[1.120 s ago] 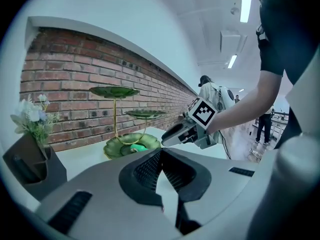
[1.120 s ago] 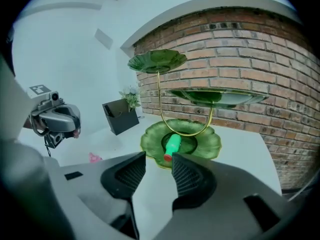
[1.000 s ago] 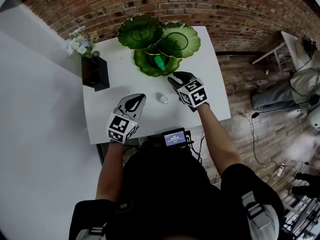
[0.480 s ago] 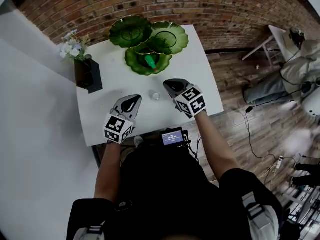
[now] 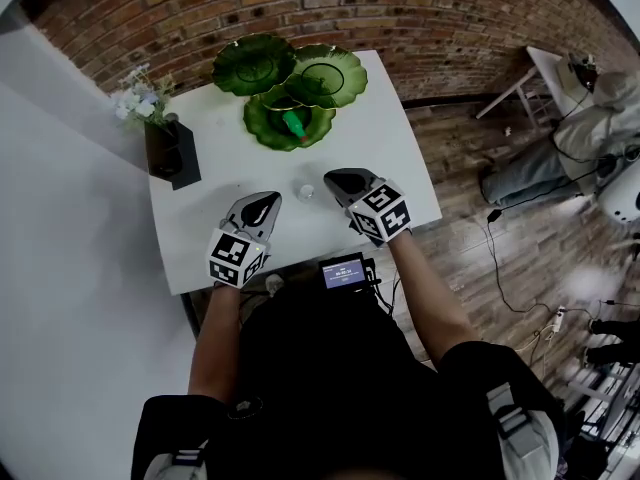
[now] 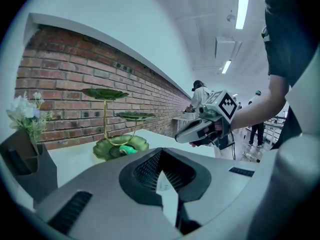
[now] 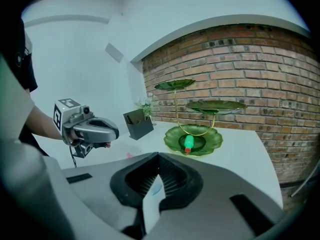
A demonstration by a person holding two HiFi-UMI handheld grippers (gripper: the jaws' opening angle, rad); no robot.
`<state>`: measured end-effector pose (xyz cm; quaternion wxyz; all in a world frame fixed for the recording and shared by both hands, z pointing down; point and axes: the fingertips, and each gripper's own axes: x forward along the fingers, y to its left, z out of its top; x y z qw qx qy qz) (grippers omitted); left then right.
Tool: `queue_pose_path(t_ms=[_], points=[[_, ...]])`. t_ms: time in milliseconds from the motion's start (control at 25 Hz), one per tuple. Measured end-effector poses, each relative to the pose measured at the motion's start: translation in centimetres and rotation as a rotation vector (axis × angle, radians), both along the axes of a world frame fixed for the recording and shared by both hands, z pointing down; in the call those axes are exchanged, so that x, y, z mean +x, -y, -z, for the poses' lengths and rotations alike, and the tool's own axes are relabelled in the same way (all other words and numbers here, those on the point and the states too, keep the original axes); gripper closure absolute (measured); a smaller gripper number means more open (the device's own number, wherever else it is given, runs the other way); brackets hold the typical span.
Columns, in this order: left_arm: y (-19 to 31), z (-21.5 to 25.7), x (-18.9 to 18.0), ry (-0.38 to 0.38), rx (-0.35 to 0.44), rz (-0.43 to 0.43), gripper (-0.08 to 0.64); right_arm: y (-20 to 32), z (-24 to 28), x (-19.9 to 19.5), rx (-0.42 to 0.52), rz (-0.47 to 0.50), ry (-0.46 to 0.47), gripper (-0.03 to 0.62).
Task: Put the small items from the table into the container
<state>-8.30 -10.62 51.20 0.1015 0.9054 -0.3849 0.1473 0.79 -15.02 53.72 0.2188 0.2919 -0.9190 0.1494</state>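
So the small clear item (image 5: pixel 306 193) sits on the white table (image 5: pixel 400 158), right in between the tips of the two grippers, not touching either one. It's just off to the side of the right gripper (image 5: pixel 336 180), with the left gripper (image 5: pixel 268 201) on its other side.

Further back is the green leaf-shaped tiered stand (image 5: pixel 325 73). Its bottom dish (image 5: pixel 262 128) has a green item with a red end (image 5: pixel 296 124) lying in it, on its side next to the gold stem. A black holder (image 5: pixel 170 153) with flowers stands at the table's far left corner.

Jaws: both grippers are fully closed, pads together, nothing pinched in either. Each gripper view only shows a thin sliver of pale table through the seam.
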Motion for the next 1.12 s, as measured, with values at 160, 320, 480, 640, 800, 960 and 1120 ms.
queue_pose_path(t_ms=[160,320,480,640,800,960,1120], points=[[0.0,0.3,0.1,-0.037,-0.004,0.005,0.551,-0.4,-0.2,0.2,-0.004,-0.008,0.004,0.577],[0.1,0.3,0.0,-0.033,-0.005,0.006,0.551,-0.7,-0.5,0.2,-0.023,-0.006,0.013,0.577],[0.2,0.3,-0.2,-0.029,0.0,0.01,0.551,-0.8,-0.7,0.1,-0.049,0.0,0.027,0.575],[0.3,0.2,-0.5,-0.032,0.006,0.018,0.551,-0.7,-1.0,0.0,-0.056,0.001,0.035,0.577],[0.3,0.1,-0.7,-0.033,0.004,0.022,0.551,-0.7,-1.0,-0.3,-0.059,0.012,0.035,0.577],[0.4,0.1,-0.8,-0.026,0.006,0.029,0.551,-0.5,-0.8,-0.4,-0.064,0.017,0.04,0.575],[0.5,0.1,-0.9,-0.024,0.01,0.035,0.551,-0.4,-0.9,-0.3,-0.064,0.013,0.039,0.575]])
